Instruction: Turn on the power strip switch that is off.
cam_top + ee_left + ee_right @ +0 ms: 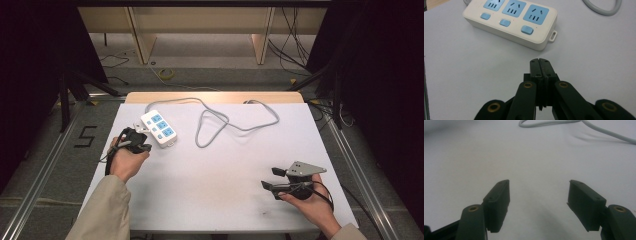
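Left jaws pressed together near the power strip; right jaws spread over bare bench.

The left gripper (541,61) holds nothing, its tips just short of the white power strip (511,21) with blue sockets. The strip's grey cord (220,122) loops away from it across the white bench (210,185). The right gripper (539,205), empty, sits well apart from the strip.

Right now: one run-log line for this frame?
left gripper: shut, empty, near power strip | right gripper: open, empty | cable: loose on table
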A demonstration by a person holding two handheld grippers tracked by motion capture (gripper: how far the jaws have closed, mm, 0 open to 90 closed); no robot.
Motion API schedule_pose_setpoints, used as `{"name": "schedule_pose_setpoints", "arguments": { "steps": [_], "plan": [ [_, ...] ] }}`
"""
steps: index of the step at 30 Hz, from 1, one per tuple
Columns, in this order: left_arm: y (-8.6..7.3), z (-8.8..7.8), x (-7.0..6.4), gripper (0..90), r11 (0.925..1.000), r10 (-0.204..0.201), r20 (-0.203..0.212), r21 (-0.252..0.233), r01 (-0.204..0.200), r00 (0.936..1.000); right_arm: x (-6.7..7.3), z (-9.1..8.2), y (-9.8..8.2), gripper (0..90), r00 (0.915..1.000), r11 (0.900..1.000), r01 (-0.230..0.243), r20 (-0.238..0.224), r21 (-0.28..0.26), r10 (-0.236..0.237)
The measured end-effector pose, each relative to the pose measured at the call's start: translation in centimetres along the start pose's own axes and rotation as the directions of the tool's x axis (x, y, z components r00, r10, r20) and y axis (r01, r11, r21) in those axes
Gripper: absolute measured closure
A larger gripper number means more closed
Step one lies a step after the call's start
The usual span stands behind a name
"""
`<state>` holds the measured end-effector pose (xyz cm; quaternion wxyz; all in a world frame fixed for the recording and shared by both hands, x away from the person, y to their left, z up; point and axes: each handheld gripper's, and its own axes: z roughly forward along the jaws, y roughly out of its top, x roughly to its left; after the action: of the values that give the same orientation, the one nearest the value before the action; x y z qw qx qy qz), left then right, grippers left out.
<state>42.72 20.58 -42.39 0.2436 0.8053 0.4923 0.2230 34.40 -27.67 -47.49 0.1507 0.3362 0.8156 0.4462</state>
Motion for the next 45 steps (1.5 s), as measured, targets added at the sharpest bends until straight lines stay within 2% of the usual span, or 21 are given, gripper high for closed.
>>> {"name": "schedule_pose_setpoints", "arguments": {
  "steps": [45],
  "plan": [
    [2.5,1.3,1.5,89.9,0.9988,0.008,-0.018,0.048,-0.007,0.9998,-0.1,0.0,0.0,35.0,1.0,1.0,0.003,0.0,-0.001,-0.003]
  ]
}}
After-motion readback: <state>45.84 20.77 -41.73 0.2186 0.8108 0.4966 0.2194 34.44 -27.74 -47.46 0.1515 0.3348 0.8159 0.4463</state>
